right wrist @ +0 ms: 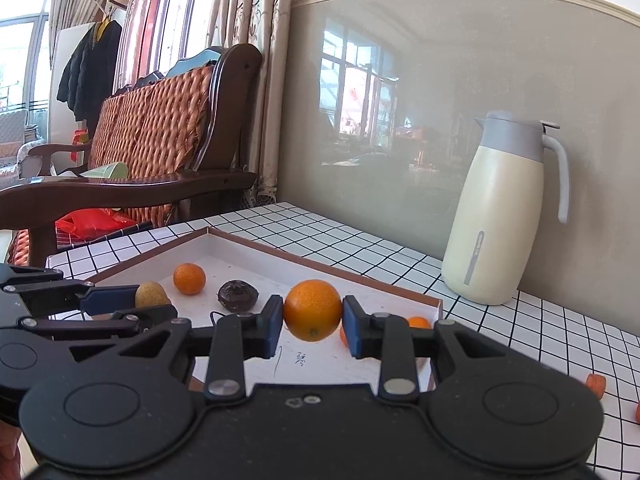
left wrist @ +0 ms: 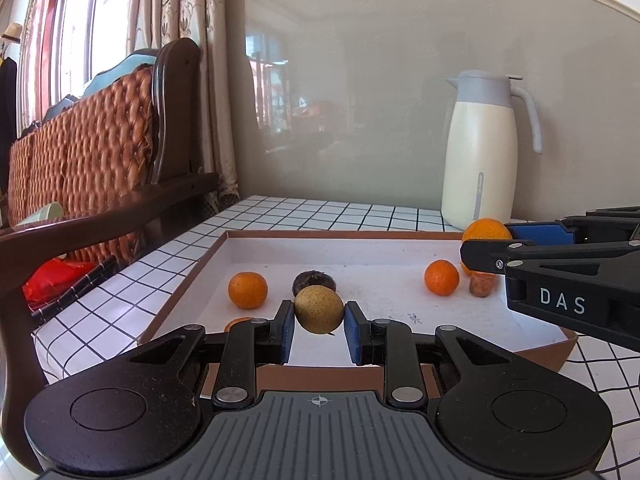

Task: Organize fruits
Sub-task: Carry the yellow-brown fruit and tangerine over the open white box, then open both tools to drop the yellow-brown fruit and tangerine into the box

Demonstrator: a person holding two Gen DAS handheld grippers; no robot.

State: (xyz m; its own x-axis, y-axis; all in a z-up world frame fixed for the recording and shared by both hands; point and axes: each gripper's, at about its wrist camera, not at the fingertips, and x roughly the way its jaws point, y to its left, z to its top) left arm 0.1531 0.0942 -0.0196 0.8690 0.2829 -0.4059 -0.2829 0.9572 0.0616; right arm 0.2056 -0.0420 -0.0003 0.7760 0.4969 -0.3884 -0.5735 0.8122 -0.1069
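My left gripper is shut on a yellow-brown speckled fruit and holds it over the near part of a shallow white tray with a brown rim. My right gripper is shut on a large orange above the same tray; this orange also shows at the right in the left wrist view. In the tray lie two small oranges, a dark wrinkled fruit and a small reddish-brown fruit.
A cream thermos jug with a grey lid stands on the checked tablecloth by the wall behind the tray. Small orange pieces lie on the cloth at right. A wooden wicker-backed bench stands left of the table.
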